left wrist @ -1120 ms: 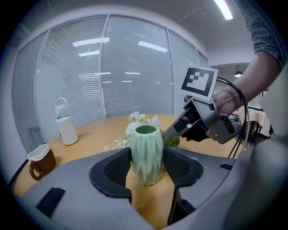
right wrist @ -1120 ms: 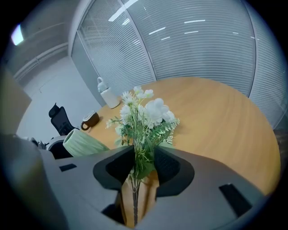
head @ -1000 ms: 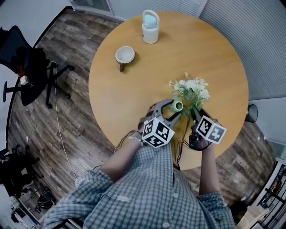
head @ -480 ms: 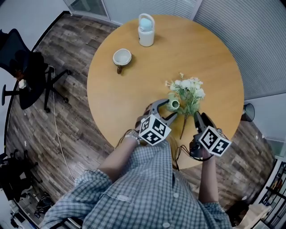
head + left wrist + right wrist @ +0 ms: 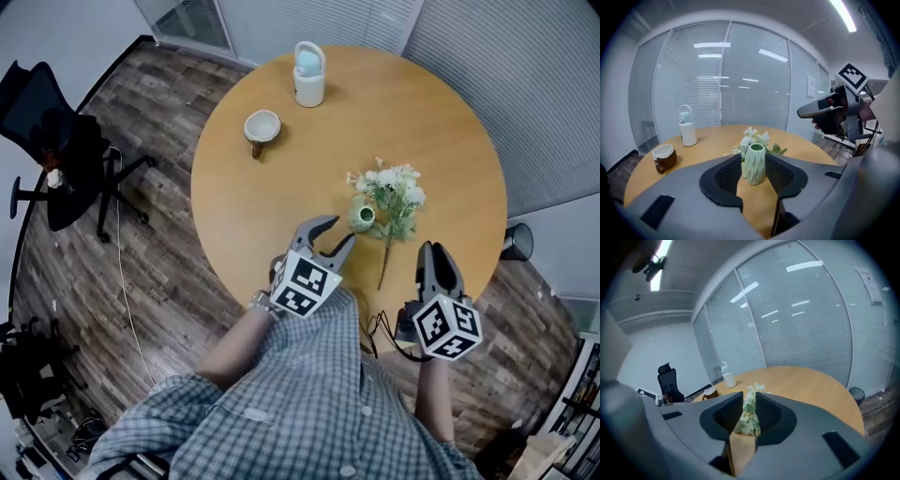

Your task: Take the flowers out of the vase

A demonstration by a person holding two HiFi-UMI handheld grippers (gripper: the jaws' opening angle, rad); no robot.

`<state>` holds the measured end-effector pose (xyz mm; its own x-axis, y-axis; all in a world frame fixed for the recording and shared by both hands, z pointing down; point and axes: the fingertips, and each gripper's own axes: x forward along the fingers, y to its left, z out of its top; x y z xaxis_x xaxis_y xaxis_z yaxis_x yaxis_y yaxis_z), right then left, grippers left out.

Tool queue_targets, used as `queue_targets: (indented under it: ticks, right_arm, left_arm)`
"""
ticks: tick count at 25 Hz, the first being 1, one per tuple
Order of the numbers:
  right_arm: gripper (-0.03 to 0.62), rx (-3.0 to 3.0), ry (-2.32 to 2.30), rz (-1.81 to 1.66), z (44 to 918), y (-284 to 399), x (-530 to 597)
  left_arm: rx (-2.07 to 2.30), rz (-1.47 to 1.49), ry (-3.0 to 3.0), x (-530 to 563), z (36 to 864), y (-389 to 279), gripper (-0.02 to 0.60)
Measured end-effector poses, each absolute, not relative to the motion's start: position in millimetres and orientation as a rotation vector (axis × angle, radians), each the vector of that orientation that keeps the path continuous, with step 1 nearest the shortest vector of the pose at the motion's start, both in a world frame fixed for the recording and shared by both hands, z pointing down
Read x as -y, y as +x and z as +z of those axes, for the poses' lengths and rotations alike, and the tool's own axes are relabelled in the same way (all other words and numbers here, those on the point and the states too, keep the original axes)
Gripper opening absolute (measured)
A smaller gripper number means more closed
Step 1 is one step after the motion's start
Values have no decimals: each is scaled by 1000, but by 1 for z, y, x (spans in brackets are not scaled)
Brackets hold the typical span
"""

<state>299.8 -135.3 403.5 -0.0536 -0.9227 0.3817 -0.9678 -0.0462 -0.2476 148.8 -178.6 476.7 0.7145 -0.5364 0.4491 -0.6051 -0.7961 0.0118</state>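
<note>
I'm holding 2 empty grippers off the work. The left gripper (image 5: 338, 232) is spread and the right gripper (image 5: 433, 249) shows a narrower gap; both jaws were just closing on nothing. The white artificial flower bunch (image 5: 392, 199) lies flat on the round wooden table (image 5: 272, 183), just beside the upright pale-green ribbed vase (image 5: 363, 217). I judge the extraction done.

Loads of bare table (image 5: 441, 122) across the middle and far right, so you can swing in there freely. The vase (image 5: 362, 217) stands just beside the flowers (image 5: 394, 195) lying on its right, no real gap to slip between them. The mug (image 5: 262, 126) and white bottle (image 5: 308, 73) sit well apart at the far left edge.
</note>
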Motion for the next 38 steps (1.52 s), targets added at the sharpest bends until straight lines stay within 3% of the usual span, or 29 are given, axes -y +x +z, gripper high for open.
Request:
queue_targets:
  ticks: [6, 11, 38]
  right_arm:
    - [29, 2108, 2209, 381, 356, 295, 110]
    - [21, 2133, 2227, 308, 338, 288, 93]
    - [12, 2182, 2140, 38, 292, 260, 71]
  left_arm:
    - [1069, 542, 2866, 166, 416, 136, 38]
    - [1077, 422, 2888, 158, 373, 130, 11]
    - [1055, 220, 2947, 106, 309, 126, 8]
